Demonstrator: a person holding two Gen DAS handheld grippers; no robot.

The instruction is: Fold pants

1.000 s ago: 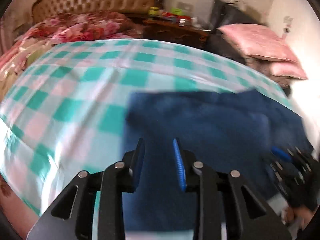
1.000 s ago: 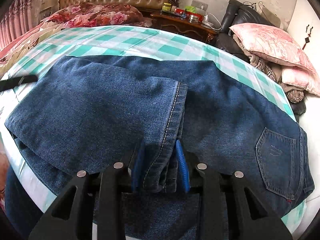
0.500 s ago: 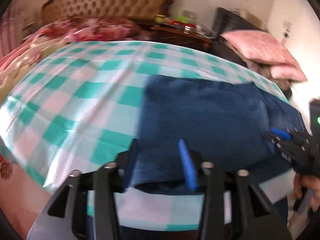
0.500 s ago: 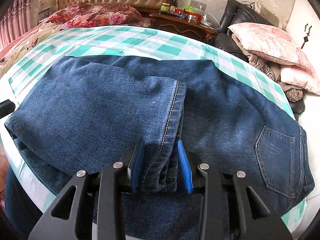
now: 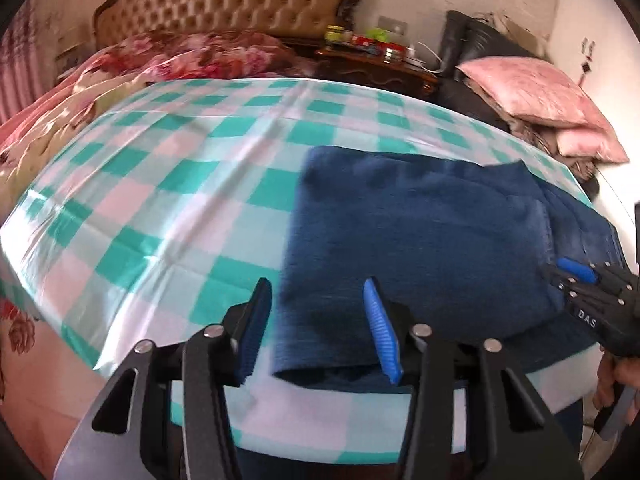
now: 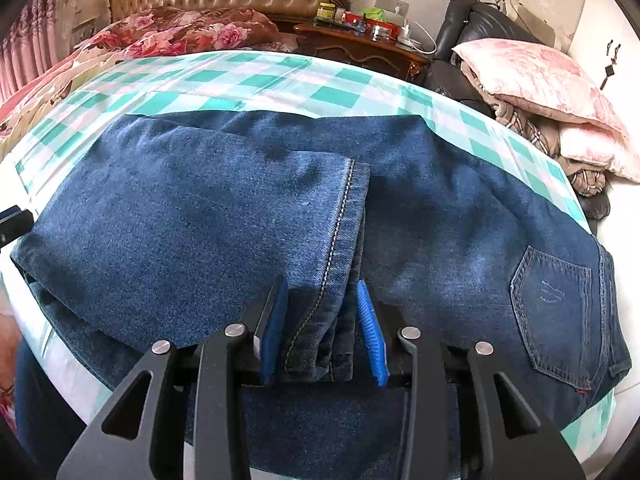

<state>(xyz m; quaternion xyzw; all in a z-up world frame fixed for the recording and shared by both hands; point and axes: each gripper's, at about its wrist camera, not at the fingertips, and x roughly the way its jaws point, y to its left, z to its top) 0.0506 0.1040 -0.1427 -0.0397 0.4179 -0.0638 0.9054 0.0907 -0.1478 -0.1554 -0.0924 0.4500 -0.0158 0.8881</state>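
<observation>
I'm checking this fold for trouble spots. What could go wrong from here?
1. The right hand-held gripper straddles the stitched hem of the blue denim jeans; pulling away may drag the folded leg askew.
2. The jeans' near edge overhangs the green-and-white checked cloth, so they might slide off.

Bright daylight; left view motion-blurred, right sharp; both w/ fisheye-bent, dark-vignetted edges.

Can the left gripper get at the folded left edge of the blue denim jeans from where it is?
Probably yes. The left gripper has its jaws open just short of the folded edge of the blue denim jeans, with nothing lying between. The right gripper is at the hem further right, clear of that edge.
</observation>
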